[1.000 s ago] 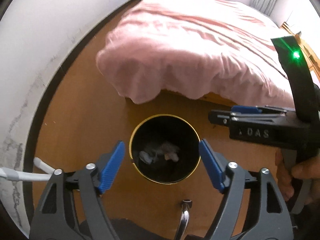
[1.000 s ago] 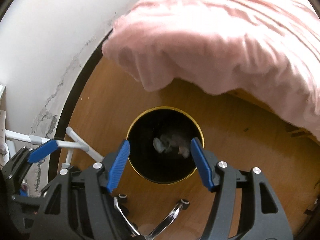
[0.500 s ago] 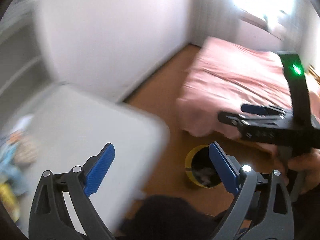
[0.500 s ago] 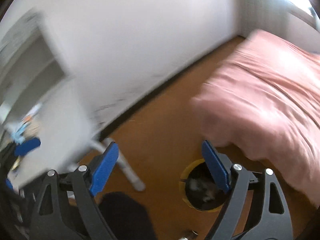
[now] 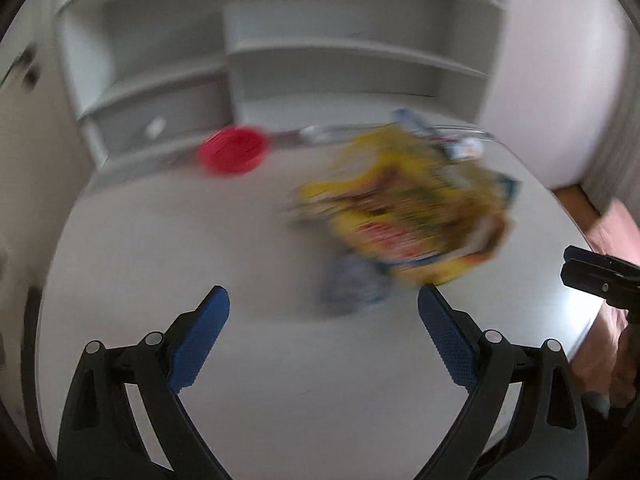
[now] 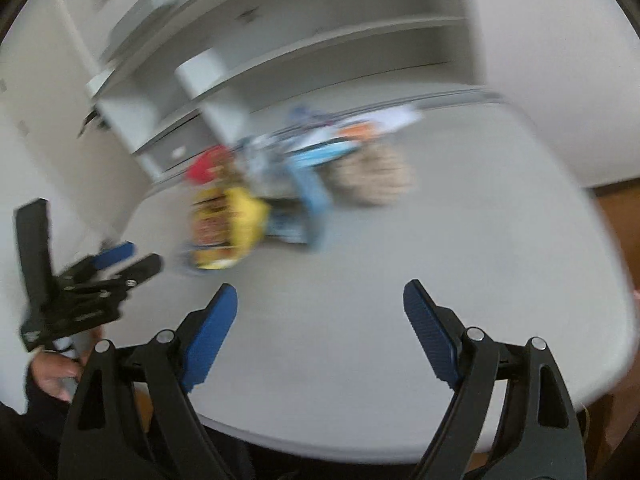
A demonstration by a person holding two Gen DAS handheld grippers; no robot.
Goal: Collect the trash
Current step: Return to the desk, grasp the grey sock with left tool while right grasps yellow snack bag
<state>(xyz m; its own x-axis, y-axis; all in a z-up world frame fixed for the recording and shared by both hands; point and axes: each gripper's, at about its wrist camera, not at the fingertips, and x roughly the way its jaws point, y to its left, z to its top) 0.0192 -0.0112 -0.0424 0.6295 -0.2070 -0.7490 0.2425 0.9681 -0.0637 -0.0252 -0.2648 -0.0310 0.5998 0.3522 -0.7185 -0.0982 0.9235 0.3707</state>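
Note:
Both views are motion-blurred. A heap of trash lies on a white table (image 5: pixel 200 240): a yellow snack bag (image 5: pixel 408 208), a small grey-blue crumpled piece (image 5: pixel 352 288) in front of it, and blue wrappers (image 6: pixel 308 168) and a beige crumpled lump (image 6: pixel 376 176) behind. The yellow bag also shows in the right wrist view (image 6: pixel 224 224). My left gripper (image 5: pixel 324 332) is open and empty, just short of the grey-blue piece. My right gripper (image 6: pixel 320 328) is open and empty over the table's near part (image 6: pixel 480 220).
A red round lid (image 5: pixel 234 156) lies at the table's back left. White shelves (image 5: pixel 320 52) stand behind the table. The table's right edge meets wooden floor (image 6: pixel 624 208). The left gripper's body shows in the right wrist view (image 6: pixel 80 280).
Both grippers have swung up and away from the black bin on the floor by the bed and now face the white table with the trash. Both stayed open and empty.

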